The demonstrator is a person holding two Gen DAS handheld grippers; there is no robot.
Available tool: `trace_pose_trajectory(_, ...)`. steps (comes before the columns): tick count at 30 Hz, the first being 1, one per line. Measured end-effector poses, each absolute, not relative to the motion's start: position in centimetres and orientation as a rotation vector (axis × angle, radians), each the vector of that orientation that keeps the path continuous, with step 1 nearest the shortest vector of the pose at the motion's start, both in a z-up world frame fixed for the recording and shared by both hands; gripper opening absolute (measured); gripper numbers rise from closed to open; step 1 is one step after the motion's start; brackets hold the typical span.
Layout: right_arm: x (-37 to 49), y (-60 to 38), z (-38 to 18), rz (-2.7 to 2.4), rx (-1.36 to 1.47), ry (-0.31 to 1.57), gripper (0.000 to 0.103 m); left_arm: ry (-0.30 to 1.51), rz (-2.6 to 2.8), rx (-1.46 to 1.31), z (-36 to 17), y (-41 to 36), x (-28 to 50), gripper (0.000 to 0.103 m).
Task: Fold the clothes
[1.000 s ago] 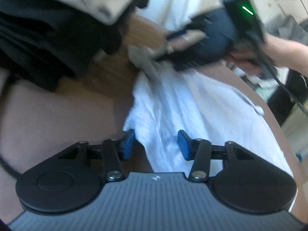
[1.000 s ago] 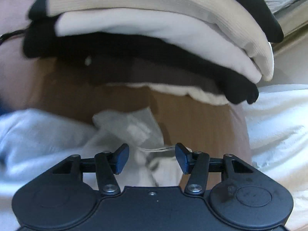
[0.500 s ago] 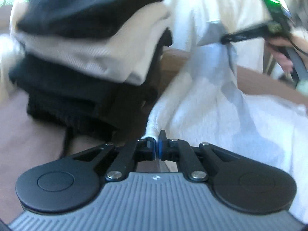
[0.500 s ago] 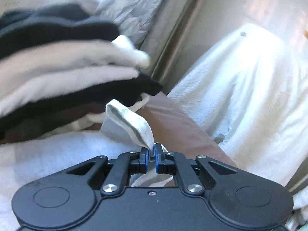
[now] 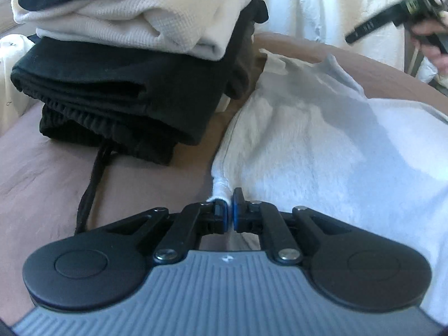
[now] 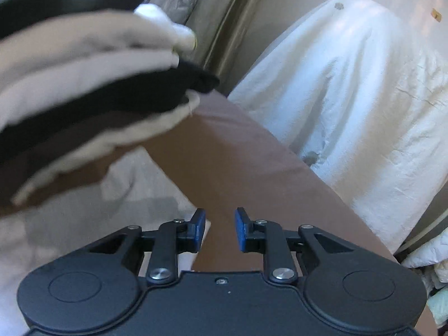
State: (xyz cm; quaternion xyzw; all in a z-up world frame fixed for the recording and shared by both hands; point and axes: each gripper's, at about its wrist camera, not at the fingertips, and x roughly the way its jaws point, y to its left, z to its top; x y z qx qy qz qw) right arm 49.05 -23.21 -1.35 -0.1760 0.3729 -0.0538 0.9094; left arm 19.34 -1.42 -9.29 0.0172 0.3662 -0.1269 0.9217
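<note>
We see the left tool (image 5: 229, 210) clamped on the hem of the white garment (image 5: 322, 145) spread on the brown worktop (image 5: 50, 173) beside the stack of folded clothes (image 5: 126, 64), while the right tool (image 6: 219, 231) is opening with nothing between its blue pads.

No legible text in either view. Left wrist view: the right hand-held gripper (image 5: 364, 30) at top right carries small pale lettering on its black finger, too blurred to read, and a green lit patch on its body with no characters I can make out. The left hand-held gripper (image 5: 229, 215) has a tiny white mark on its grey housing, also unreadable. Right wrist view: no labels, brands or numbers anywhere.
</note>
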Motion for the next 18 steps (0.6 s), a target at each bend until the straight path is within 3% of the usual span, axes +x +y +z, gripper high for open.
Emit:
trace_pose_trajectory(1, 49.0, -23.7, -1.7, -0.114, -0.338, 0.78, 0.044, 0.756, -0.261, 0.024, -9.1, -1.3, 19.5, 0.006)
trace_pose_trajectory(3, 48.6, -25.0, -2.3, -0.114, -0.244, 0.823, 0.054, 0.768, -0.266, -0.02, -9.1, -0.4, 19.7, 0.006)
trace_pose_trajectory(9, 48.1, -27.7, -6.4, -0.064, 0.044, 0.952, 0.054, 0.782, -0.271, -0.04, -8.7, 0.2, 20.2, 0.006)
trace_pose_trajectory(10, 47.9, -27.4, -7.1, -0.055, 0.028, 0.953, 0.043, 0.784, -0.273, -0.04, -8.7, 0.1, 20.5, 0.006)
trace_pose_trajectory(12, 47.7, -26.2, -8.1, -0.036, -0.077, 0.943, 0.004, 0.789, -0.279, -0.052, -8.7, 0.3, 20.6, 0.006)
trace_pose_trajectory(18, 47.2, -25.3, -7.1, -0.156, -0.317, 0.894, 0.006, 0.833, -0.285, -0.08, -7.6, 1.1, 20.8, 0.008)
